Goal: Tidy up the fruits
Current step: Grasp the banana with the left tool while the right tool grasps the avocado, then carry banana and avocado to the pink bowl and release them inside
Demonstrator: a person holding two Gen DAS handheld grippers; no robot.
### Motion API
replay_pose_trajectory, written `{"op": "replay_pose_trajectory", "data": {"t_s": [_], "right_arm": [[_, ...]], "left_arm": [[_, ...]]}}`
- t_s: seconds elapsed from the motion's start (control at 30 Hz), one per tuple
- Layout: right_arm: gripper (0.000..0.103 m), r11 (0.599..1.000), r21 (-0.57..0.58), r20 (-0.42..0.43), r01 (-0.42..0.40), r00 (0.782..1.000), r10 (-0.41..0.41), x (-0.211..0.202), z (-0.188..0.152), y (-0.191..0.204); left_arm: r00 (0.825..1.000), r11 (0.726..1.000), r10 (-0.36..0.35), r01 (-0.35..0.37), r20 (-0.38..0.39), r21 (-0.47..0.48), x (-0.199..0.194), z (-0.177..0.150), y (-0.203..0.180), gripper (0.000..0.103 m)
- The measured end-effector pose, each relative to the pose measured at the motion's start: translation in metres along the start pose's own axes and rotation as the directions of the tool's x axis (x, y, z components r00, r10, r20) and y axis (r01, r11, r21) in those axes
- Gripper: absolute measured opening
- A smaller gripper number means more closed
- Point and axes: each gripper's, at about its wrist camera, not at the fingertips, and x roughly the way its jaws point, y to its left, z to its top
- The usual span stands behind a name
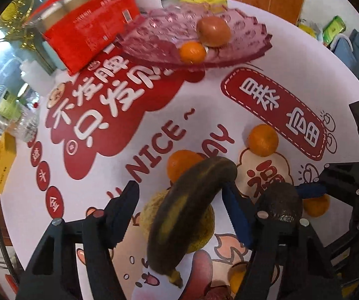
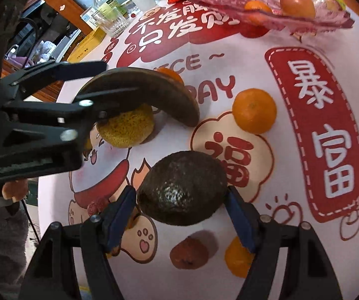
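A dark, overripe banana [image 1: 191, 212] rests across a rough yellow fruit [image 1: 205, 227]. My left gripper [image 1: 179, 190] stands astride it. The right pad touches the banana and the left pad is clear of it. From the right wrist view the left gripper [image 2: 109, 80] brackets the banana [image 2: 159, 92] above the yellow fruit [image 2: 125, 130]. A dark avocado [image 2: 181, 190] lies on the printed tablecloth between the pads of my right gripper [image 2: 179, 192], which is open with both pads close to the avocado's sides. The pink glass dish [image 1: 154, 32] at the back holds a mandarin [image 1: 191, 52] and a larger orange-brown fruit [image 1: 213, 31].
Loose mandarins [image 2: 254, 111] [image 2: 238, 256] and a small reddish fruit [image 2: 189, 252] lie around the avocado. A red carton pack [image 1: 89, 27] stands behind the dish. A bottle and glass [image 2: 112, 22] and a yellow box [image 1: 2, 165] sit near the table's left edge.
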Motion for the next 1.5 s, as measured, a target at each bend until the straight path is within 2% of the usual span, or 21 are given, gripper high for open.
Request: {"op": "replay_pose_trajectory", "data": {"t_s": [0.07, 0.13, 0.17, 0.33, 0.43, 0.53, 0.83, 0.97, 1.17, 1.33, 1.5], "right_arm": [[0.072, 1.0, 0.004, 0.007, -0.009, 1.0, 0.009, 0.001, 0.002, 0.0], [0.07, 1.0, 0.005, 0.01, -0.012, 1.0, 0.012, 0.002, 0.004, 0.0], [0.07, 1.0, 0.006, 0.013, -0.015, 1.0, 0.015, 0.002, 0.005, -0.001], [0.069, 1.0, -0.001, 0.033, -0.017, 0.999, 0.017, 0.003, 0.008, -0.001], [0.068, 0.999, -0.033, 0.053, 0.035, 0.998, -0.033, 0.001, 0.007, 0.003], [0.068, 0.999, -0.02, 0.059, 0.037, 0.998, -0.036, -0.002, 0.007, -0.002], [0.068, 0.999, 0.021, 0.112, 0.035, 0.993, -0.037, -0.024, 0.005, -0.017], [0.068, 0.999, 0.008, 0.147, 0.039, 0.988, -0.04, -0.04, 0.003, -0.014], [0.068, 0.998, -0.021, 0.21, 0.053, 0.977, -0.047, -0.069, 0.0, -0.004], [0.068, 0.992, -0.072, 0.286, 0.104, 0.955, -0.079, -0.104, -0.002, 0.009], [0.068, 0.978, -0.104, 0.364, 0.183, 0.922, -0.134, -0.146, -0.004, 0.013]], "left_arm": [[1.0, 1.0, -0.01, 0.01, -0.012, 0.007, 0.004, 0.001, -0.002, 0.067], [0.999, 0.999, -0.032, 0.032, -0.028, 0.02, 0.008, 0.001, -0.004, 0.057], [0.999, 0.999, -0.04, 0.041, -0.037, 0.026, 0.01, 0.001, -0.006, 0.056], [0.999, 0.999, -0.03, 0.031, -0.015, 0.04, 0.008, 0.001, -0.01, 0.047], [0.999, 0.999, -0.033, 0.033, 0.008, 0.007, 0.003, -0.001, -0.007, 0.036], [0.997, 0.995, -0.068, 0.069, 0.025, -0.069, -0.003, -0.003, 0.002, 0.028], [0.994, 0.963, -0.081, 0.095, 0.067, -0.252, -0.024, -0.021, 0.018, 0.028], [0.99, 0.94, -0.08, 0.115, 0.119, -0.321, -0.051, -0.029, 0.027, 0.028], [0.978, 0.909, -0.026, 0.109, 0.207, -0.402, -0.11, -0.044, 0.034, 0.028], [0.964, 0.893, 0.006, 0.114, 0.265, -0.436, -0.151, -0.053, 0.032, 0.028], [0.947, 0.888, 0.015, 0.135, 0.322, -0.439, -0.18, -0.058, 0.021, 0.028]]}}
